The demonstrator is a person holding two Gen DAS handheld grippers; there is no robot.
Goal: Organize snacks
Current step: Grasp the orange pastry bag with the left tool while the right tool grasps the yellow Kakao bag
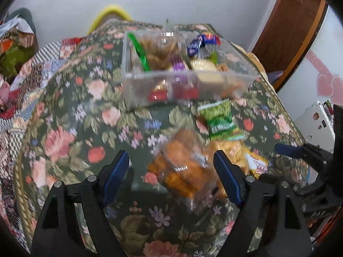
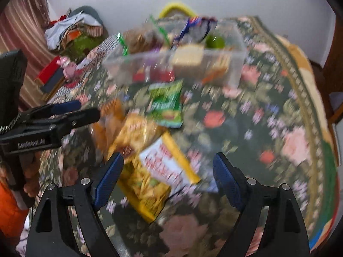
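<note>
A clear plastic box (image 1: 133, 85) holding several snacks stands at the far side of the floral tablecloth (image 1: 85, 111). In front of it lie a green packet (image 1: 220, 120), a clear bag of orange snacks (image 1: 182, 171) and a yellow packet (image 1: 255, 160). My left gripper (image 1: 171, 156) is open above the orange bag, which shows between its blue pads without touching them. In the right wrist view my right gripper (image 2: 168, 156) is open over the yellow packet (image 2: 150, 167), with nothing pressed by its pads. The green packet (image 2: 167, 105), the box (image 2: 235, 64) and my left gripper (image 2: 83, 109) show there too. Both views are blurred.
A pile of clothes (image 2: 72, 32) and a red book (image 2: 49, 72) lie beyond the table's left side. A wooden door (image 1: 295, 21) and a white appliance (image 1: 315, 120) stand to the right. A hand in an orange sleeve (image 2: 10, 209) holds the left gripper.
</note>
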